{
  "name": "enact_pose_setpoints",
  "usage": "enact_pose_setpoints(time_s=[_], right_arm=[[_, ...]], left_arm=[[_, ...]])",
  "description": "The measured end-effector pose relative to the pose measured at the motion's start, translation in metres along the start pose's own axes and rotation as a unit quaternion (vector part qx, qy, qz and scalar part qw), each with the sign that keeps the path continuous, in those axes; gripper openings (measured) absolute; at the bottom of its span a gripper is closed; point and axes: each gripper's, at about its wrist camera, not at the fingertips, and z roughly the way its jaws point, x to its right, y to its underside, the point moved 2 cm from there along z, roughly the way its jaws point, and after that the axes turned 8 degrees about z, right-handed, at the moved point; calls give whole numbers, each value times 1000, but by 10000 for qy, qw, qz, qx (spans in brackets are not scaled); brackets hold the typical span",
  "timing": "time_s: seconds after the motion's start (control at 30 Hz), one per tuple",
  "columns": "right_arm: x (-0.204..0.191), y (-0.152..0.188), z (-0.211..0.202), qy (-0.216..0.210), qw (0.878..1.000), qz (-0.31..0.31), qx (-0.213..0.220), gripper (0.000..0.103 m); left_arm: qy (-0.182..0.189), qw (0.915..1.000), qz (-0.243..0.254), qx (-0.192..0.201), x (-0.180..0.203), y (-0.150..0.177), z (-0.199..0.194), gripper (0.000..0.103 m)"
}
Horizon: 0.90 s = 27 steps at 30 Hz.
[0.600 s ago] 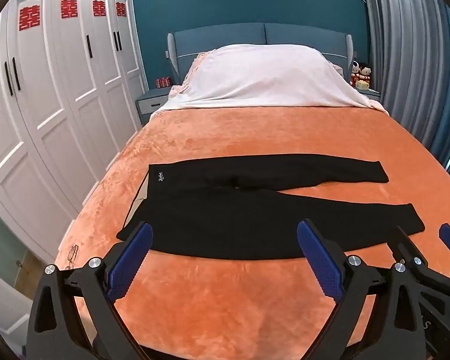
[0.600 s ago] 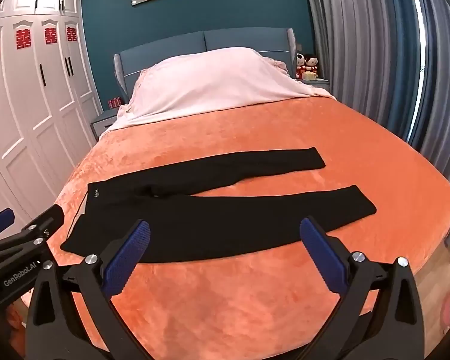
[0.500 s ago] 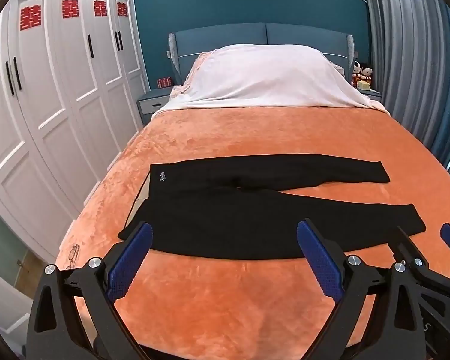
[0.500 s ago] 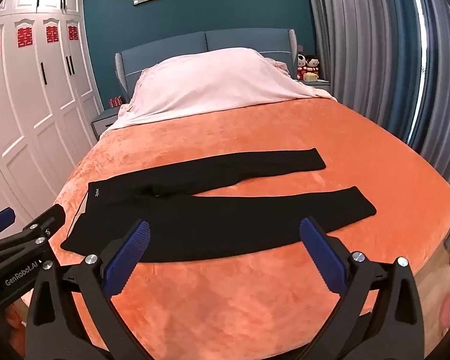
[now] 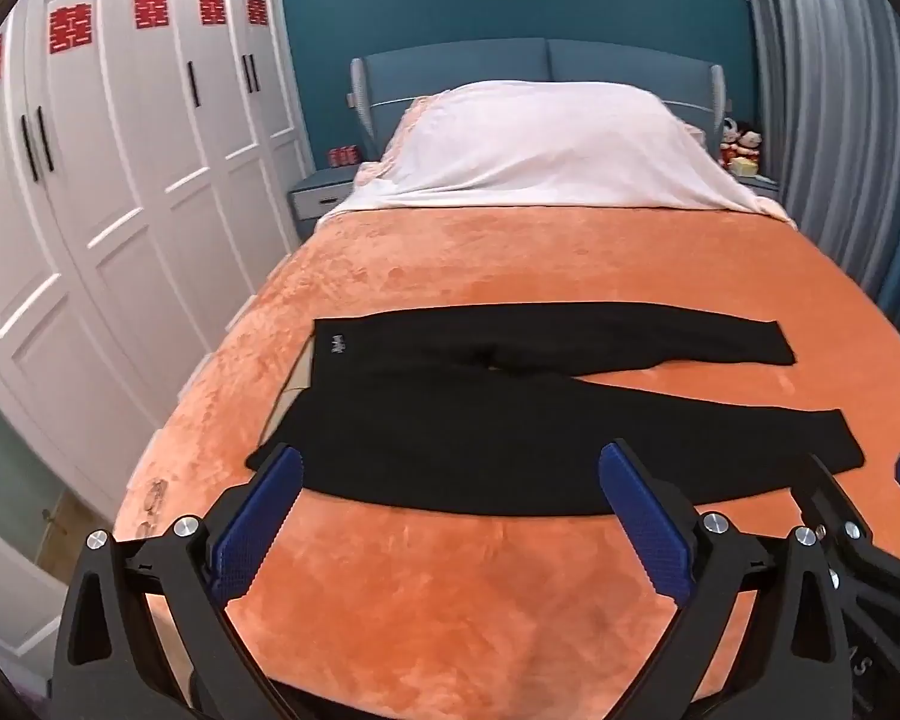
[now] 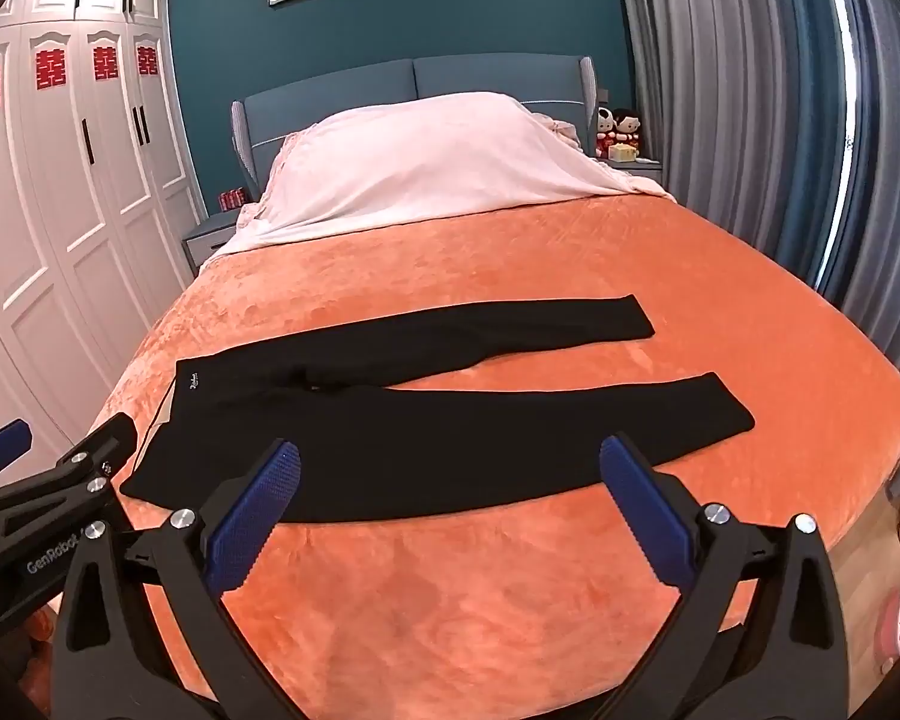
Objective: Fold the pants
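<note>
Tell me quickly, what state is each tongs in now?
Left tongs: open, holding nothing.
Right tongs: open, holding nothing.

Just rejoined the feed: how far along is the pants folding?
Done: the black pants lie spread flat on the orange blanket, legs apart, waistband toward the wardrobe side. In hand: nothing; the left gripper and right gripper are open, short of the fabric. Left: every fold, starting with bringing one leg onto the other.

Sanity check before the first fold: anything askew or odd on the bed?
Mostly tidy. The black pants lie flat on the orange blanket, but the legs splay apart toward the cuffs, and the waistband edge shows a pale strip, apparently turned back. Both grippers open, clear of the fabric.
</note>
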Motion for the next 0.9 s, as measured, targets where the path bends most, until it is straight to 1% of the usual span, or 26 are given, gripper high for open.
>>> enact_pose_setpoints(time_s=[0.03, 0.1, 0.2, 0.3, 0.4, 0.47, 0.57, 0.67, 0.73, 0.9], right_arm=[[-1, 1, 0, 5, 10000, -10, 0, 98], [0, 0, -1, -14, 10000, 14, 3, 98], [0, 0, -1, -33, 10000, 31, 13, 98], [-1, 1, -1, 5, 10000, 4, 45, 98], [-2, 2, -3, 22, 10000, 3, 78, 98], [-2, 0, -5, 15, 9999, 20, 101, 98], [-3, -2, -8, -4, 9999, 15, 133, 98], [-5, -5, -10, -2, 9999, -15, 163, 98], [-5, -5, -12, -34, 9998, -20, 188, 98], [-3, -6, -17, -64, 9997, -34, 248, 98]], left_arm=[[-57, 10000, 21, 55, -5, -1, 2, 98], [-133, 9997, 46, 175, -5, 0, -1, 98], [-163, 9997, 45, 180, -5, 0, -1, 98], [-195, 9992, 126, 328, -3, 0, -2, 97], [-5, 9995, 51, 321, -6, 0, -1, 97], [140, 9991, -48, 402, -8, 0, -1, 97], [176, 9987, -110, 459, -11, 0, -1, 97], [84, 9990, 6, 435, -8, -1, -1, 97], [39, 9994, 80, 336, -5, -3, 0, 97], [109, 9997, 47, 212, -7, -4, 2, 97]])
